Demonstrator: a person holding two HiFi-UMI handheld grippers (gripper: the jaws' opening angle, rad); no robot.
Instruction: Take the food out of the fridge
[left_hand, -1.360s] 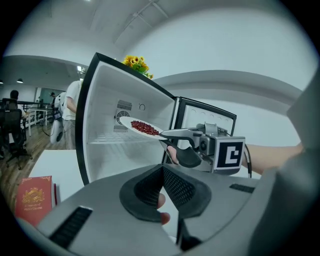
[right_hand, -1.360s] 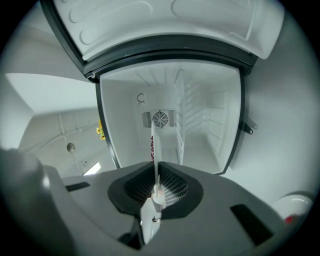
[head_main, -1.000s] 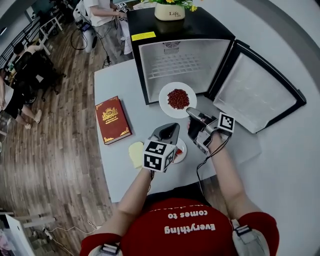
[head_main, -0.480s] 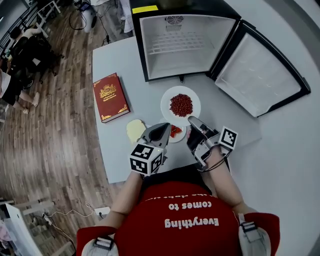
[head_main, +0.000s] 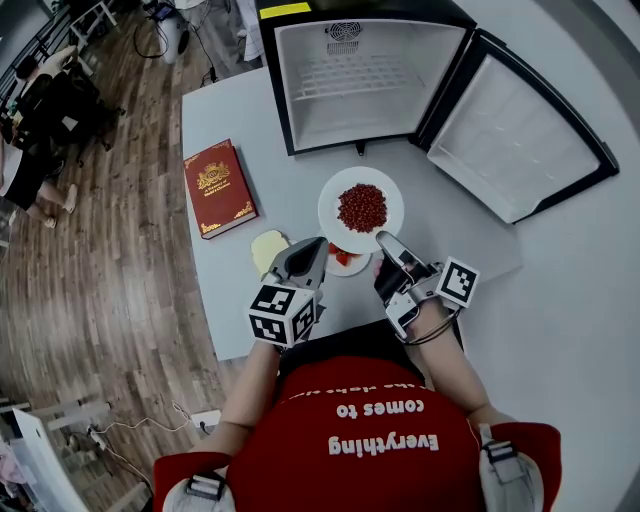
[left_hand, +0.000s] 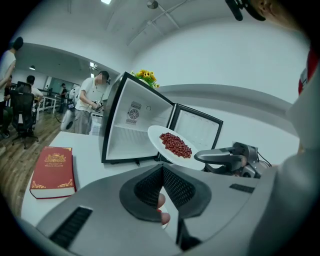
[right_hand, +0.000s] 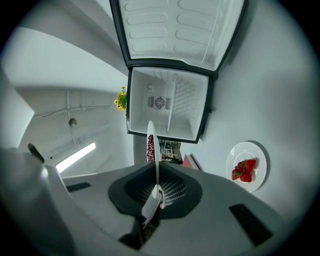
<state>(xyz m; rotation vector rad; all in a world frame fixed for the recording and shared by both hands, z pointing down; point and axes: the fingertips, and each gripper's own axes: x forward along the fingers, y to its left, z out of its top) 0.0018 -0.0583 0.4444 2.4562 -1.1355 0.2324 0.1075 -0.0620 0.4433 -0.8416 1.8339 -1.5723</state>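
The task's food, a heap of small dark-red bean-like pieces (head_main: 362, 207), lay in the middle of a round, smooth white plate (head_main: 333, 205). The right gripper (head_main: 385, 243) was clamped on that plate's near rim and held it tilted above the white table (head_main: 290, 195), just in front of the fridge (head_main: 400, 115). The fridge was a black box with a white lining and a wire rack (head_main: 345, 85). Its door (head_main: 520, 140) was swung wide to the right.

A smaller white plate (right_hand: 239, 152) on the table carried a few strawberries (right_hand: 244, 171). The left gripper (head_main: 316, 248) hung over its edge, jaw tips together, gripping nothing. A red hardback book (head_main: 219, 188) with gold ornament lay nearby.
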